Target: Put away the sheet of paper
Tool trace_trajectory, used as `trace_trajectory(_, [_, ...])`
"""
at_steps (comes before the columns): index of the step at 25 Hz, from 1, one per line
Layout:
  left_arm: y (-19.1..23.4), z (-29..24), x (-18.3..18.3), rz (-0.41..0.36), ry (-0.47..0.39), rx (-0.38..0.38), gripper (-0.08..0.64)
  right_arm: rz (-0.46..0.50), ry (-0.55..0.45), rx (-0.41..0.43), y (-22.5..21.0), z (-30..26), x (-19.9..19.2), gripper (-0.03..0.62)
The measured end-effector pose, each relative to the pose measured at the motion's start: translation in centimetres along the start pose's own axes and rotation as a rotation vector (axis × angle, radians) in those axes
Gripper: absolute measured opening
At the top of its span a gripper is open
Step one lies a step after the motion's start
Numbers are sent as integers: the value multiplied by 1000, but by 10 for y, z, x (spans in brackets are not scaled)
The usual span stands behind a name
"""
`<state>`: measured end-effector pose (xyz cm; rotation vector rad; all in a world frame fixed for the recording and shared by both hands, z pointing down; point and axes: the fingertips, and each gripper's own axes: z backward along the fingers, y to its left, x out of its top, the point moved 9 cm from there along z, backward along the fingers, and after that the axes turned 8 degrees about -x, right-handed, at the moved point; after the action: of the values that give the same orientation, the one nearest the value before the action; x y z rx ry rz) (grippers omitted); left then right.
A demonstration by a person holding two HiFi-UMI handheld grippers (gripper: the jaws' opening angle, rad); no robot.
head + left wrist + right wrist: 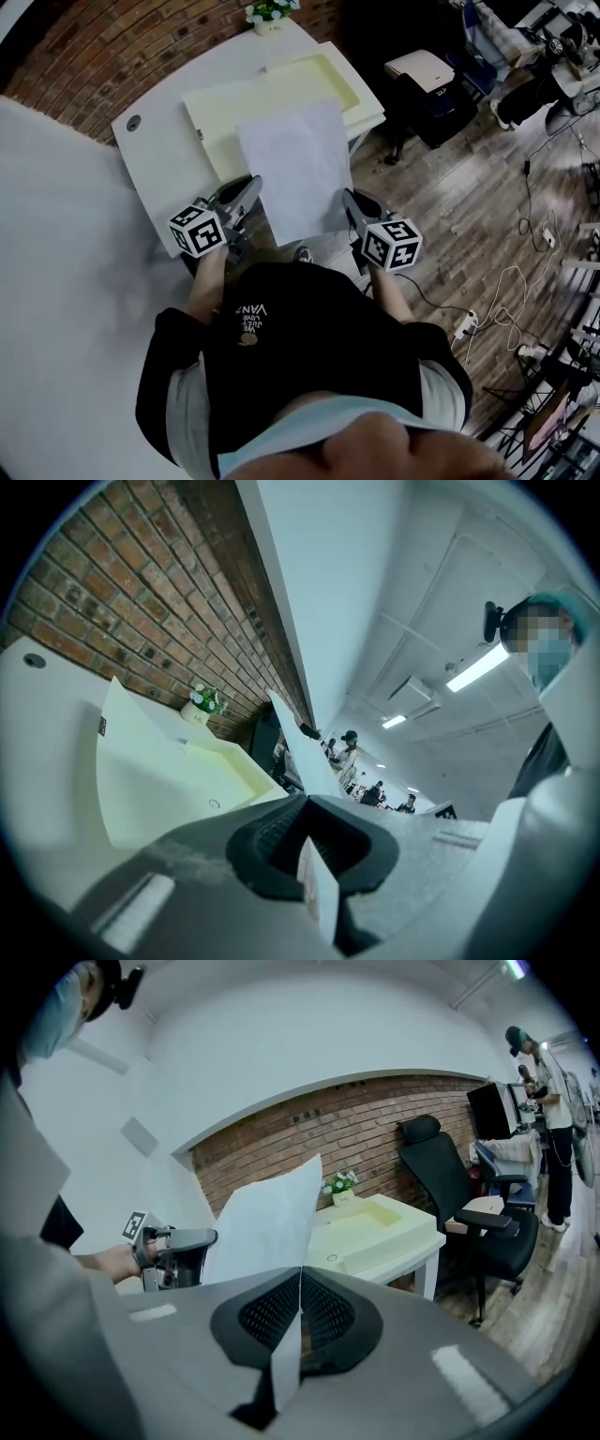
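Note:
A white sheet of paper (pixel 295 169) hangs flat in the air between both grippers, over the near edge of the white table (pixel 155 155). My left gripper (pixel 251 192) is shut on the sheet's near left corner, and its edge (pixel 319 892) shows pinched between the jaws. My right gripper (pixel 349 199) is shut on the near right corner, where the paper (pixel 267 1218) rises from the closed jaws. Beyond the sheet lies an open pale yellow box (pixel 319 89) with its lid (pixel 220 117) folded out to the left.
A small potted plant (pixel 270 13) stands at the table's far edge by the brick wall (pixel 141 42). A black office chair (pixel 450 1194) and a low cabinet (pixel 427 80) sit to the right on the wooden floor, with cables (pixel 525 272) trailing there.

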<state>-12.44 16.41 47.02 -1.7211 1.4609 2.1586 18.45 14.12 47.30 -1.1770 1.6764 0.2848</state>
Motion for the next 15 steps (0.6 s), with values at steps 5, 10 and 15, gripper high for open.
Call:
trace_trajectory(5, [1,-1,-1,9,-14,31,0,9,8,28,-7,-10,7,2])
trace_trajectory(10, [10,-3,7,10,-19,45,0,6,17,45,-8,-23,12,2])
trace_trajectory(15, [26,-10,19,22,-9,36,0,-5,17,29,-11,-39,22,2])
